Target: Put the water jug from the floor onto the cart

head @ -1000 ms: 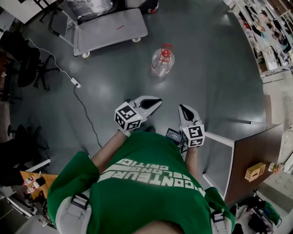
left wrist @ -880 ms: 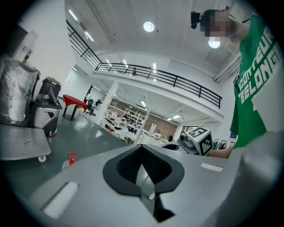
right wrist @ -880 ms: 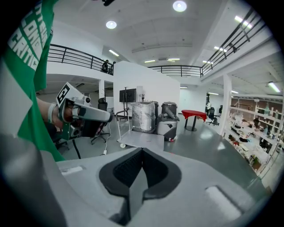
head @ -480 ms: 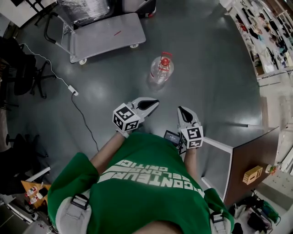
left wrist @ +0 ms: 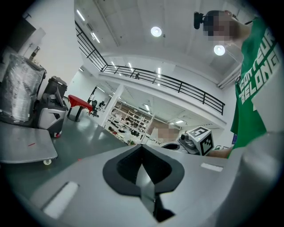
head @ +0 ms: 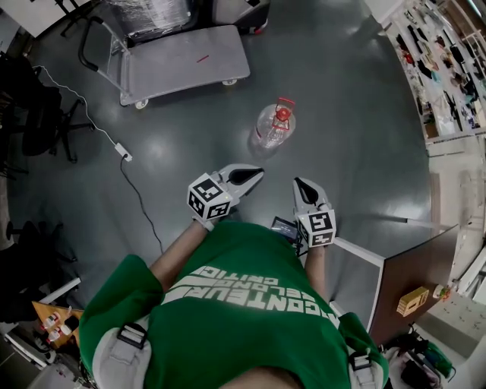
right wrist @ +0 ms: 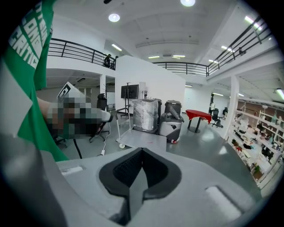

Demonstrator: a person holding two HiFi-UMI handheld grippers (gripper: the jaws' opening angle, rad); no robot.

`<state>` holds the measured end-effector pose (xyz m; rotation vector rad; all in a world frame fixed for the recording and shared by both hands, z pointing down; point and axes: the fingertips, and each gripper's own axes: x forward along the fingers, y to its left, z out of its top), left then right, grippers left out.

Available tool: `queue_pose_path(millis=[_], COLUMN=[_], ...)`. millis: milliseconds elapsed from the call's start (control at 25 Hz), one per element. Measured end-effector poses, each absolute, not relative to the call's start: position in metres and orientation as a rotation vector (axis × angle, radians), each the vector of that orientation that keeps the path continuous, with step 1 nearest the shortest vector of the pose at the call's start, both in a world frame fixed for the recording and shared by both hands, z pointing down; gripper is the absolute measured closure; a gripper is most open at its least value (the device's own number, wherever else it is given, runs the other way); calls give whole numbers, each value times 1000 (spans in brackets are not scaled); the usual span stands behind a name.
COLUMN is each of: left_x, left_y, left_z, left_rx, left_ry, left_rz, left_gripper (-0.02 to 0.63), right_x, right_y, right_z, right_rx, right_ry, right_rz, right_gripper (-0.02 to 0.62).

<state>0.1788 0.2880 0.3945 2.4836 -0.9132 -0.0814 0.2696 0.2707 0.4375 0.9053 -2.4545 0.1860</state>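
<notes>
Fingers pressed together on both, nothing between them: left gripper and right gripper are held out in front of the person's chest at mid-frame in the head view, and each gripper view shows its dark pads meeting edge to edge. Water jug stands upright on the floor in the upper middle of the head view, clear body, red cap and red handle on top, ahead of both grippers and well apart from them. Cart sits in the upper left, deck mostly bare, wrapped load at the handle end. Step looks like the approach to the jug. To do it well: close in, open the fingers before going down, and take the red handle or clamp the body from both sides. Lift it upright, since it may be heavy, then set it on bare deck. Mind the cable at left.
</notes>
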Motion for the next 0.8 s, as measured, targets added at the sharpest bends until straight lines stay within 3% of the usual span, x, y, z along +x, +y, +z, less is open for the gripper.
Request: queue_pose_path(millis=[480,800], left_x=[70,44], left_y=[267,266], left_z=[397,400], left_rx=[2446,2409], left_ry=[-1061,-1108], left_rz=[-127,-162], left_gripper=[592,592], right_x=[160,130], right_y=[245,236], right_z=[436,444], right_rx=[752,692], right_ry=[-2492,-2503], right_rz=[80,71], right_gripper=[601,601])
